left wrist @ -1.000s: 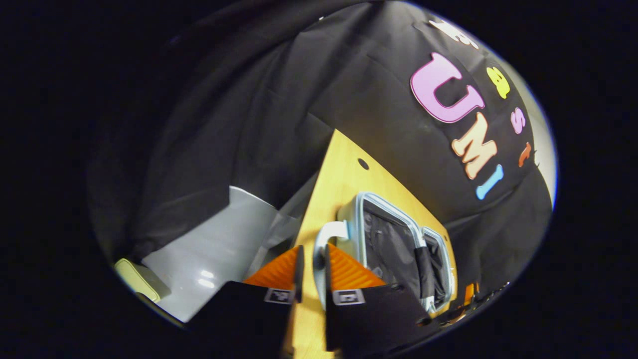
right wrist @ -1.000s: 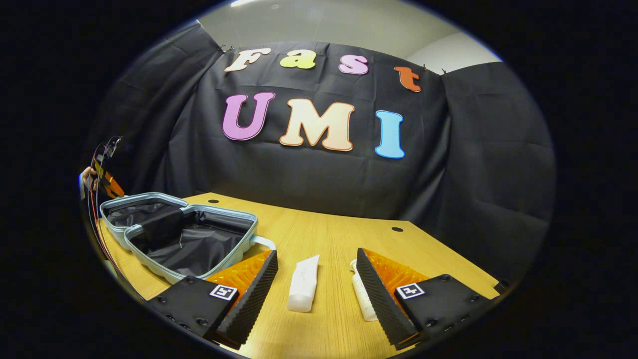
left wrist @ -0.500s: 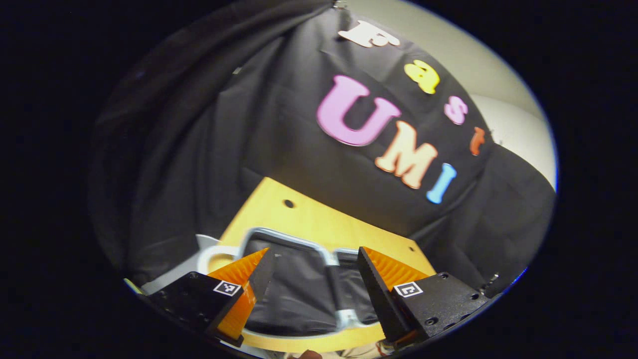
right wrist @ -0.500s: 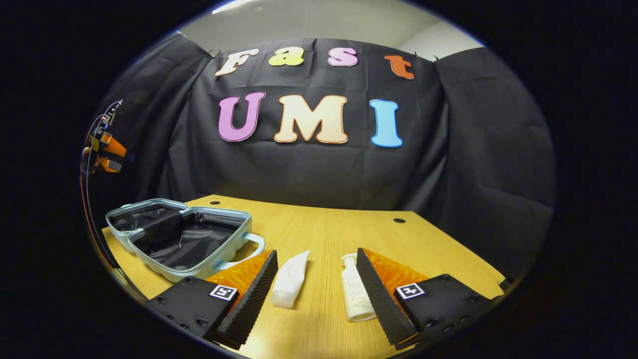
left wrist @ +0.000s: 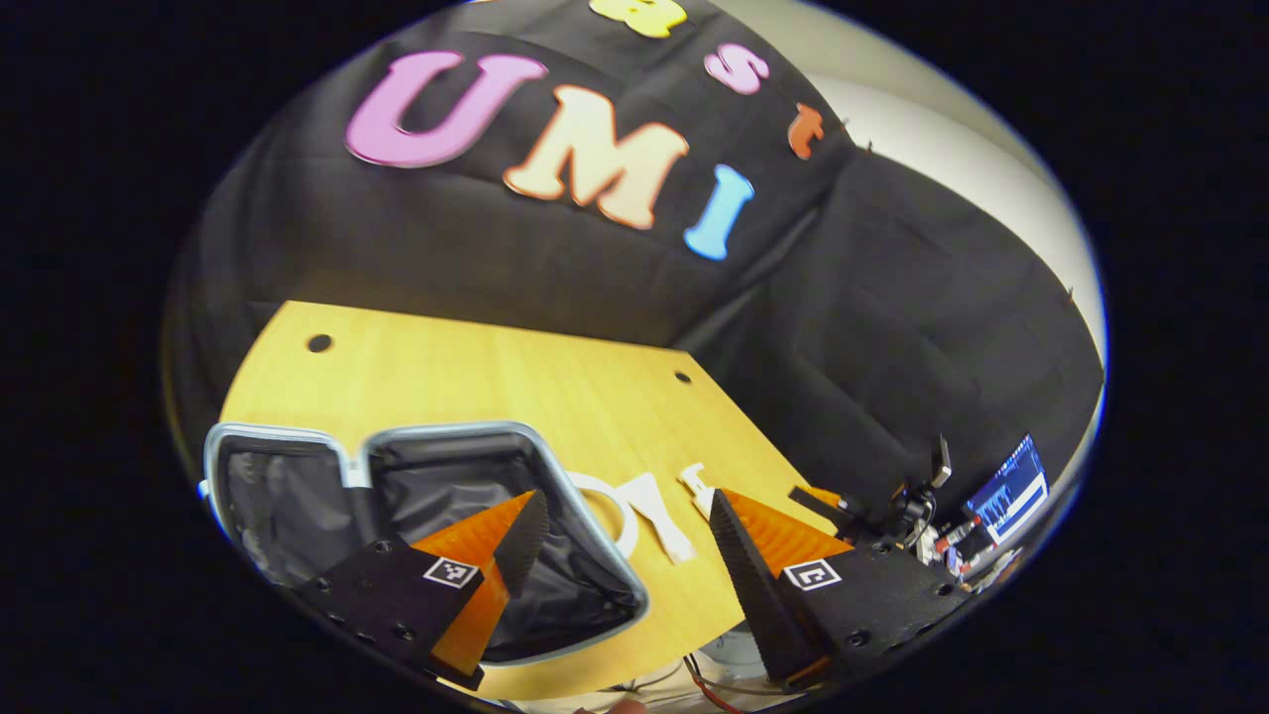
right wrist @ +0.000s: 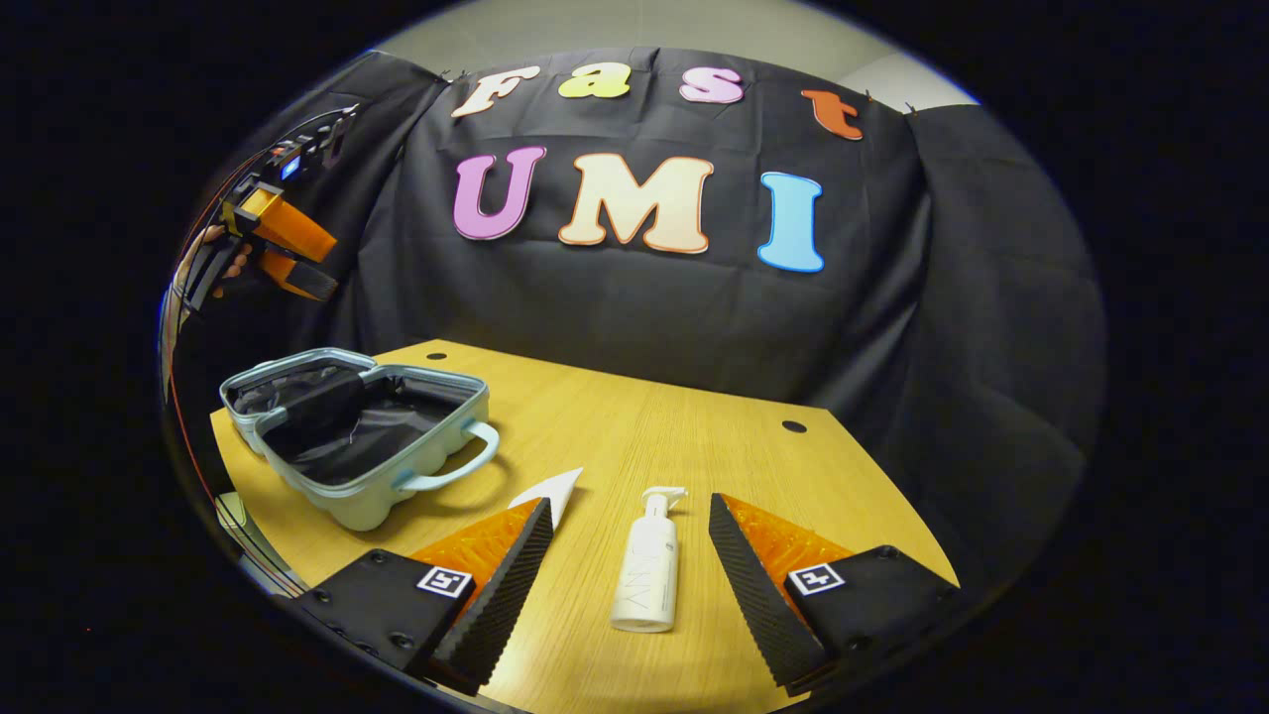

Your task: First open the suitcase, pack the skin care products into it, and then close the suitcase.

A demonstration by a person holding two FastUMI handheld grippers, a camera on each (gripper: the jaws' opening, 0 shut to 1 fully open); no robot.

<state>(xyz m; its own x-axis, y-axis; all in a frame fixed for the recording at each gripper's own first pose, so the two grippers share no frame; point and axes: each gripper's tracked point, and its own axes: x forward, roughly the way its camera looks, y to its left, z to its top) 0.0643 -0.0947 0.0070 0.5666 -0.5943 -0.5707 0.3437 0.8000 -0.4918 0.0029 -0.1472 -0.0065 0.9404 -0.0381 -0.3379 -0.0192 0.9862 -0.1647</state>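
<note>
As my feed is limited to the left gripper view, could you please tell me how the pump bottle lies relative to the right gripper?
Observer: The pump bottle lies on its side on the table, lined up between the open fingers of the right gripper, untouched.
Operator: Thank you. Which way does its pump point?
Observer: Away from that gripper; the base end is nearer to it.
Operator: And how does my left gripper look from there?
Observer: The left gripper is held in a hand, well above the open suitcase.
</note>
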